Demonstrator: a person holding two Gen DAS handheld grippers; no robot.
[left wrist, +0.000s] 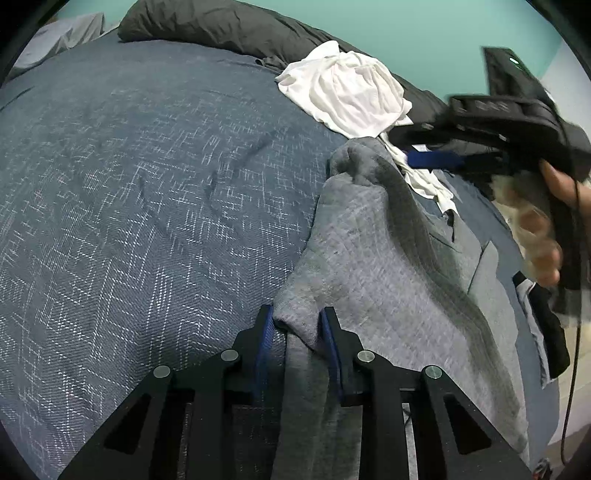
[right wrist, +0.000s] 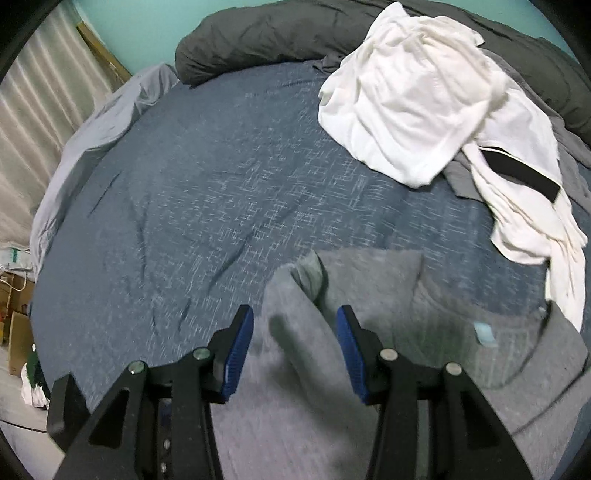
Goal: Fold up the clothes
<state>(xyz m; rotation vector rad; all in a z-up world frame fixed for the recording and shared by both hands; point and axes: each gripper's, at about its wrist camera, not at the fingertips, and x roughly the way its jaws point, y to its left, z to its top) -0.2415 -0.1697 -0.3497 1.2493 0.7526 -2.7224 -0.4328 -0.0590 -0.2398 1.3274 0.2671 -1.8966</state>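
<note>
1. Nearest the left wrist camera, the left gripper (left wrist: 297, 330) has its jaws narrowed onto a bunched edge of the grey sweatshirt (left wrist: 373, 266); the blue pads press the fold from both sides.
2. The grey sweatshirt lies on the blue bedspread (left wrist: 147, 192), rumpled, one ridge rising away from the left gripper toward the white garment (left wrist: 347, 96).
3. In the right wrist view the right gripper (right wrist: 295, 339) hangs above the sweatshirt (right wrist: 461, 354), jaws partly apart; cloth shows between them, but the pads do not press it.
4. Judged by its look, the sweatshirt is thick, soft knit: light, limp, not slippery and hard to damage. It will sag and drag, so it needs two spaced holds.
5. A good second hold seems to be a seam, hem or shoulder edge well apart from the left gripper, since a pinch mid-panel would only bunch it.
6. Beyond the sweatshirt, the white garment (right wrist: 417, 99) lies crumpled and unfolded.
7. Farthest from the sweatshirt, a dark grey duvet (right wrist: 266, 33) runs along the teal wall (left wrist: 424, 26).
</note>
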